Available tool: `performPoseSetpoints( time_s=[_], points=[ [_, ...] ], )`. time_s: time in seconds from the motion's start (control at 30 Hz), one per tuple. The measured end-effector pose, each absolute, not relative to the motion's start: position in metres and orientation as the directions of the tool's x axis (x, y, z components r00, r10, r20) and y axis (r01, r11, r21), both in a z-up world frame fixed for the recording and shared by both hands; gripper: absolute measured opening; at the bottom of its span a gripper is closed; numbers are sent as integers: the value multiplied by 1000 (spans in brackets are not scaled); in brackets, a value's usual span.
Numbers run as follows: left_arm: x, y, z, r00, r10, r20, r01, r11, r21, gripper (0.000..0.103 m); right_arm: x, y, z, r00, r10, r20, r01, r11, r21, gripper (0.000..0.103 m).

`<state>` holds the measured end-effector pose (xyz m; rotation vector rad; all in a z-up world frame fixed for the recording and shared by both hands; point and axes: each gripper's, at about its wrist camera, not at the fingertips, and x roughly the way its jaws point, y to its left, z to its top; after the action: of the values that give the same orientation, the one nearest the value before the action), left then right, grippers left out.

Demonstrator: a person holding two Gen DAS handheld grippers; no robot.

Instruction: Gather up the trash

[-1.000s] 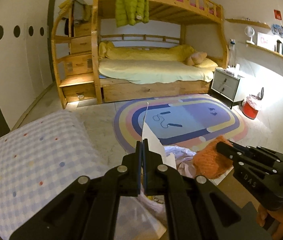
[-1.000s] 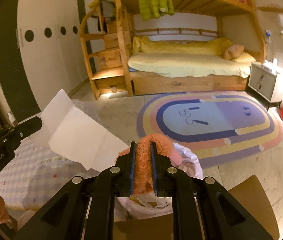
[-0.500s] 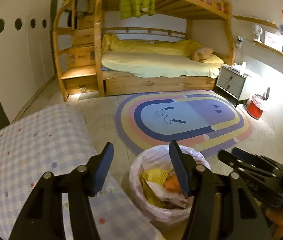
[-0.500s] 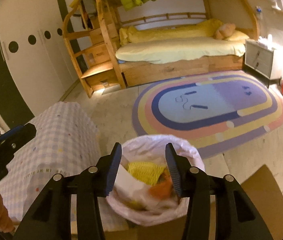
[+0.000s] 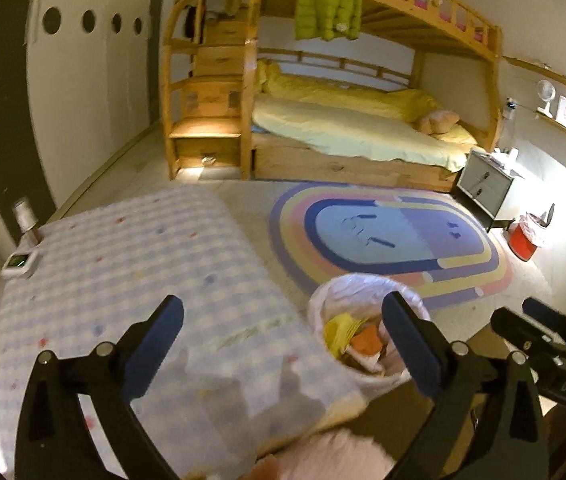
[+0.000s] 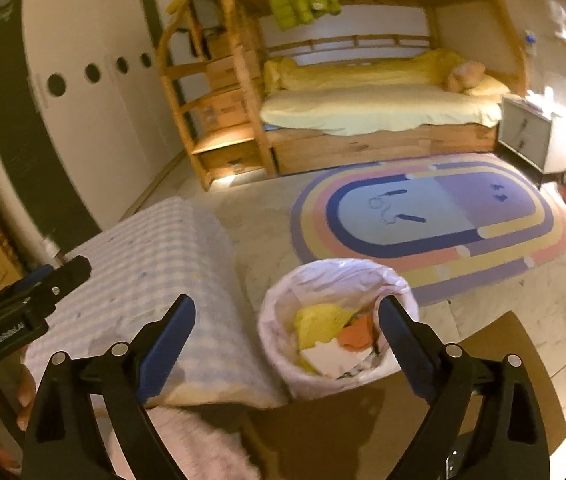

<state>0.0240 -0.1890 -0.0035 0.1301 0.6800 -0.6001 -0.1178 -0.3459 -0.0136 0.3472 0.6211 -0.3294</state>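
Observation:
A white-lined trash bin (image 5: 319, 312) (image 6: 279, 304) stands on the floor by the checked mattress. Inside lie a yellow cloth (image 6: 319, 322), an orange fuzzy piece (image 6: 359, 336) and white paper (image 6: 333, 356). My left gripper (image 5: 283, 324) is open and empty above the mattress edge, left of the bin. My right gripper (image 6: 287, 324) is open and empty just above the bin. The right gripper also shows at the right edge of the left wrist view (image 5: 543, 332), and the left gripper at the left edge of the right wrist view (image 6: 43, 284).
A checked mattress (image 5: 123, 272) lies left of the bin, with a small white device (image 5: 19, 264) and a can (image 5: 25, 216) at its far corner. A brown cardboard sheet (image 6: 503, 360) lies right of the bin. A rainbow rug (image 6: 423, 216), a bunk bed (image 6: 383, 112), a nightstand and a red bucket (image 5: 525, 236) stand beyond.
Both grippers opened: the left let go of the white paper and the right let go of the orange fuzzy piece, which now lie in the bin. Both grippers have drawn back and up.

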Motion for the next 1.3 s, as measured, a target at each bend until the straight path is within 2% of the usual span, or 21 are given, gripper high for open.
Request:
performPoseSetpoints(
  time_s=[0.17, 0.33, 0.57, 0.8, 1.03, 1.3],
  points=[
    [3, -140, 9, 691, -374, -619, 476, 879, 0, 96, -114, -302, 8, 775, -154, -613, 307, 940, 152, 95],
    [-10, -84, 24, 720, -302, -624, 392, 920, 7, 96, -113, -253, 29, 813, -53, -580, 177, 971, 160, 96],
    [-31, -11, 39, 770, -130, -625, 216, 974, 65, 96, -108, -195, 48, 819, 40, -572, 36, 992, 121, 96],
    [-48, 35, 35, 767, -9, -642, 114, 986, 122, 96, -110, -164, 46, 804, 43, -593, -4, 998, 67, 96],
    [-49, 58, 30, 751, 19, -661, 65, 993, 103, 96, -110, -154, 43, 795, 57, -603, -14, 997, 75, 96],
    [-48, 55, 31, 749, 6, -662, 79, 992, 99, 96, -109, -150, 42, 795, 65, -603, -21, 997, 79, 96]
  ],
)
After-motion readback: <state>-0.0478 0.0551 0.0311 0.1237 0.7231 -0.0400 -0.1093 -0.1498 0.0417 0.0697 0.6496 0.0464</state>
